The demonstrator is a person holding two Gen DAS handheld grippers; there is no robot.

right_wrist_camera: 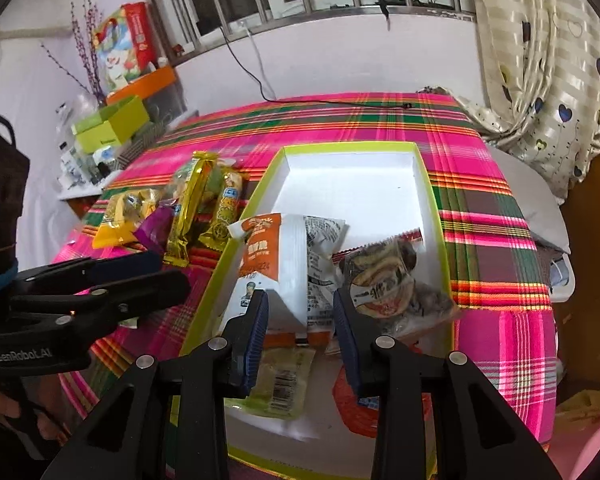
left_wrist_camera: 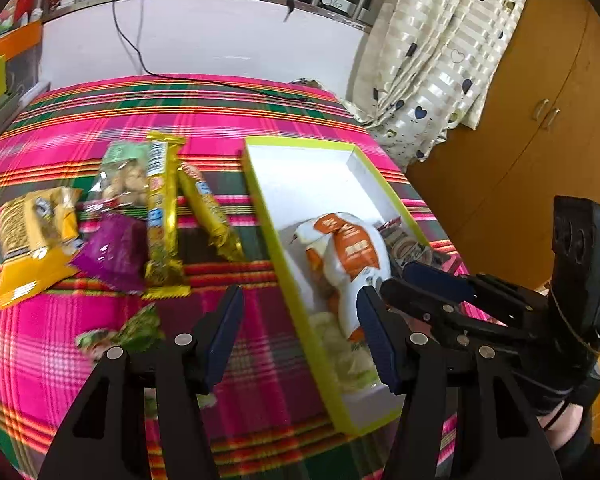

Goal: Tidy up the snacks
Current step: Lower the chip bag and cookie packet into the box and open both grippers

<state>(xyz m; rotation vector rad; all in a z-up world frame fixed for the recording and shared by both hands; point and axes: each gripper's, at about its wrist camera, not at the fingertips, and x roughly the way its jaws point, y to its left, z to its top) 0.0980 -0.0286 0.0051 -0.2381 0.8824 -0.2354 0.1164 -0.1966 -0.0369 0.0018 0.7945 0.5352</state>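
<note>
Two grippers are over the lime-rimmed box [right_wrist_camera: 432,200]: the right gripper [right_wrist_camera: 300,322] has its jaws partly apart around the lower end of the orange-and-white packet [right_wrist_camera: 278,256], but whether the pads really press it I cannot tell; the left gripper [left_wrist_camera: 300,332] is spread wide and holds nothing, hanging across the box's near-left wall. I judge the main risk is here: the packet is smooth, glossy film, puffed and soft, so it can slip from the ribbed blue pads or bend and stand up over the other packets instead of lying flat. The box is light cardboard with thin walls on a soft plaid cloth [left_wrist_camera: 80,360], so a push from either gripper could slide it. Beside the packet lies a crinkly clear packet of dark snacks [right_wrist_camera: 384,280]. Well apart, on the cloth, wait the gold foil bars [left_wrist_camera: 162,216], long and shiny, a purple sachet [left_wrist_camera: 110,252] and a yellow bag [left_wrist_camera: 32,240]
</note>
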